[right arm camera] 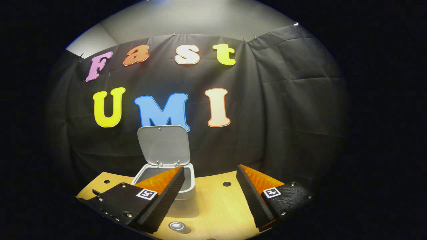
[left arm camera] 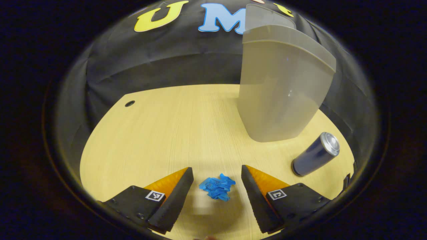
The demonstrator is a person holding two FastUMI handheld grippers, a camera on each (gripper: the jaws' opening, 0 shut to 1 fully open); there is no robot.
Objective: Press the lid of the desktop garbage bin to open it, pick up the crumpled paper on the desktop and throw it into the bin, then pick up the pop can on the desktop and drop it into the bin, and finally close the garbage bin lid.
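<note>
Lid (right arm camera: pixel 163 145) up on the garbage bin (left arm camera: pixel 280 86), the left tool (left arm camera: pixel 217 193) straddles the crumpled paper (left arm camera: pixel 217 188) on the bench (left arm camera: pixel 160 133) — wide, not yet gripping. The pop can (left arm camera: pixel 316 154) lies right, near the bin; the right tool (right arm camera: pixel 210 196) hangs wide, empty — binning and closing remain.

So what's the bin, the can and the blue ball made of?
The bin looks like smooth grey plastic: even, slightly shiny walls with a small glint. The can looks like metal: a bright silvery top and a glossy dark body. The blue ball looks like crumpled paper, with sharp creases, though it could be thin film.
</note>
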